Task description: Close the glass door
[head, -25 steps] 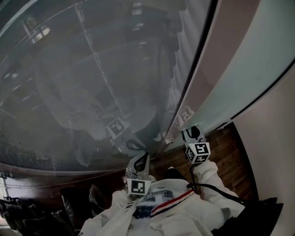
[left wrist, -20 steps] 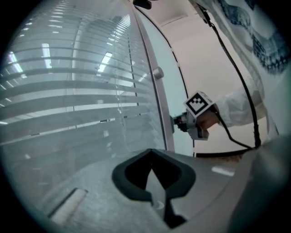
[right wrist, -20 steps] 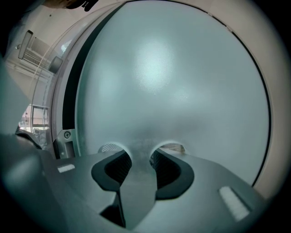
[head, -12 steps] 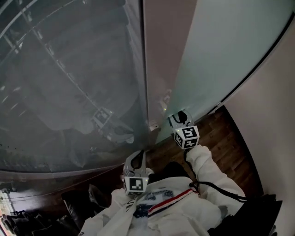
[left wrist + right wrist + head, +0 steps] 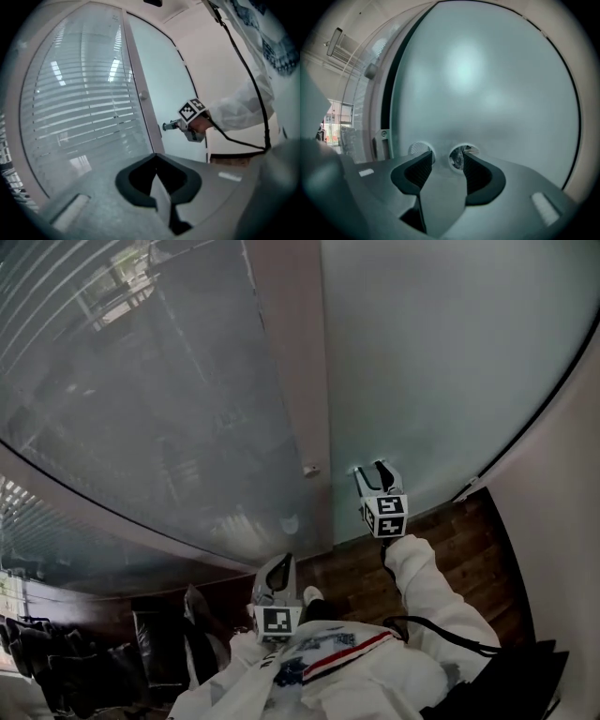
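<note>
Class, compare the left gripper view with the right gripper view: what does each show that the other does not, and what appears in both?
Only the left gripper view: the slatted blinds behind clear glass, the sleeved hand holding the right tool, and the left tool, its jaws together. Only the right gripper view: two round fittings on the door just beyond the right tool's tips; its jaws have just been opening and stand apart, nothing between them. Both: the frosted glass door and the frame post beside it.
</note>
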